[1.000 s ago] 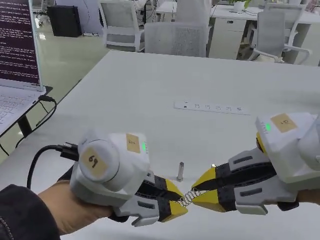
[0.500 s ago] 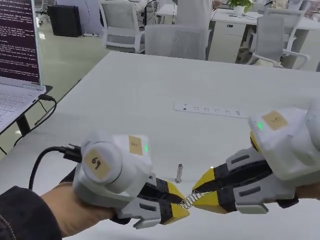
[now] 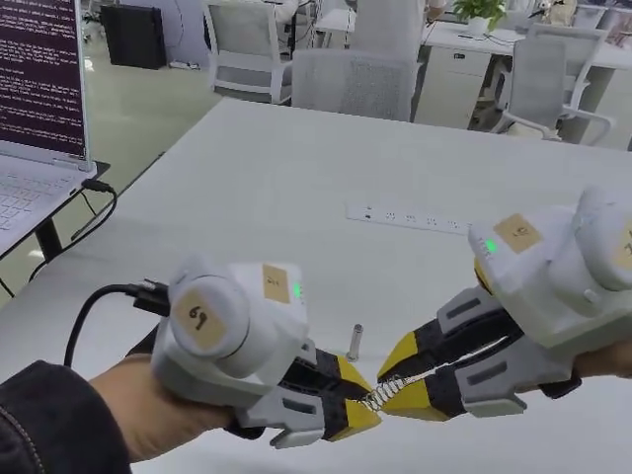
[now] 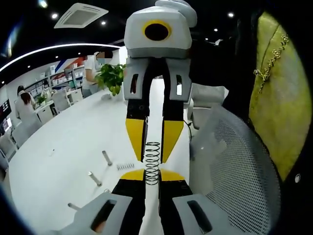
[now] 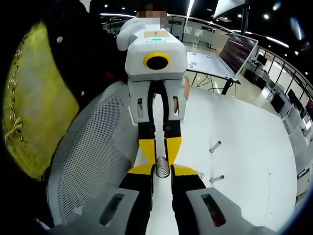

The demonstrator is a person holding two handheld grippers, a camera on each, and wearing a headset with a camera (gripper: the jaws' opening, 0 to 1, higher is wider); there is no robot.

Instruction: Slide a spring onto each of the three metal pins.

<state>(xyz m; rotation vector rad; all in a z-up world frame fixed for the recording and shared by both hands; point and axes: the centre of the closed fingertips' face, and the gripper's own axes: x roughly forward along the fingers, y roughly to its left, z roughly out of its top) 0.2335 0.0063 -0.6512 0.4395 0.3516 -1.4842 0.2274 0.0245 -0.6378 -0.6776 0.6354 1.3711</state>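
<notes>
White tabletop runs from the near edge to a far row of grey office chairs; off its left side an open laptop shows a dark screen of text

The left hand-held gripper, grey and white with yellow-tipped black jaws, sits low at the near left in a person's hand, and a black cable trails from its back. The right hand-held gripper comes in from the near right, tilted down toward the left one. The two meet tip to tip just above the tabletop

A white power strip lies flat farther out, right of centre, well apart from both grippers

One metal pin stands upright on the tabletop just beyond the meeting tips, its shaft bare. In the left gripper view the pins line up on the white surface to one side of the jaws: a first pin, a second pin and a third pin

The spring spans the small gap between the two sets of tips, held in the air and touching no pin. The left jaws are drawn almost together, pinching its near end. The right jaws are narrowed to the coil's width and press on its other end from both sides

A loose spring lies flat on the tabletop just beside the first pin
</notes>
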